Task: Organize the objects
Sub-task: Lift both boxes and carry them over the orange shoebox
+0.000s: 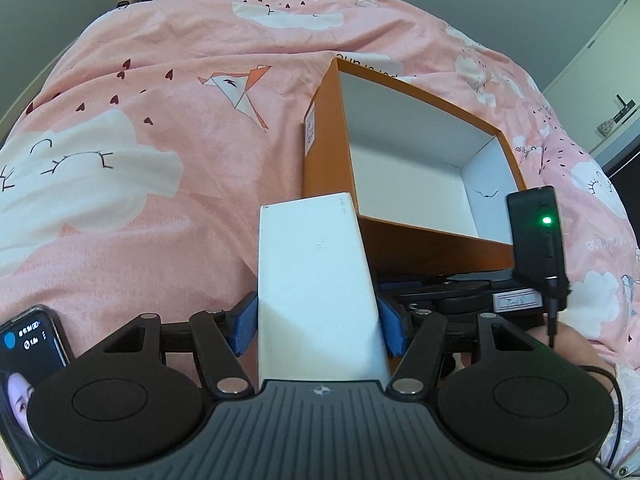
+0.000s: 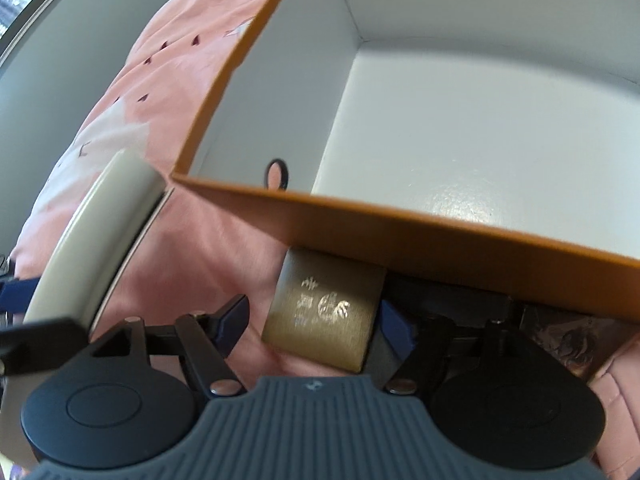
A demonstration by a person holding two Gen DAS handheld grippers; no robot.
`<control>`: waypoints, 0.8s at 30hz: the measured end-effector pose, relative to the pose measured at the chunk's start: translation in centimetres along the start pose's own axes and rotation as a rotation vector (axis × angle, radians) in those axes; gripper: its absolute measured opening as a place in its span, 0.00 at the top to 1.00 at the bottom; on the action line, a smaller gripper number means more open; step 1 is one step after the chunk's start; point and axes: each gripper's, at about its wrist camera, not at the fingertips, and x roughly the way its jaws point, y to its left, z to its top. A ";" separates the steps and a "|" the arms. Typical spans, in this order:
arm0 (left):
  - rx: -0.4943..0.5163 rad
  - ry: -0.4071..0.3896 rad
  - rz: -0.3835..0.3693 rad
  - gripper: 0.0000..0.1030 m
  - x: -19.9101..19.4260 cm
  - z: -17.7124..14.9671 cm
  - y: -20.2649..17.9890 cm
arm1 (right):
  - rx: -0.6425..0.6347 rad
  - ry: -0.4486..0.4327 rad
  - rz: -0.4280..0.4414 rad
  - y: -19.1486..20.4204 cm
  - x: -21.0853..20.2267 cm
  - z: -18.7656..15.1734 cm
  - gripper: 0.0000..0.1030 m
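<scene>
Currently the left gripper (image 1: 318, 322) clamps a white rectangular box (image 1: 316, 276) between its blue pads, frame centre, beside the open orange box (image 1: 436, 240) on the pink duvet (image 1: 160, 208). Right gripper (image 2: 312, 320): jaws apart around a brass-coloured tin (image 2: 324, 312), left pad clear of it, below the orange box's near wall.

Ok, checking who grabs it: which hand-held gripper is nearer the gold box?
Right. The right hand-held gripper straddles the gold box; the left hand-held gripper, off to one side, holds the white box.
</scene>
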 end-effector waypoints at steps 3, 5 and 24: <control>0.002 -0.004 0.004 0.31 0.2 0.2 0.0 | -0.020 -0.010 -0.040 0.7 0.6 -0.1 0.31; -0.001 -0.004 0.010 0.31 0.2 0.2 0.1 | -0.069 -0.025 -0.083 1.4 0.9 -0.4 0.36; 0.144 -0.117 -0.044 0.31 -3.2 2.9 -5.5 | -0.097 -0.209 0.086 -0.6 -11.9 -2.1 0.37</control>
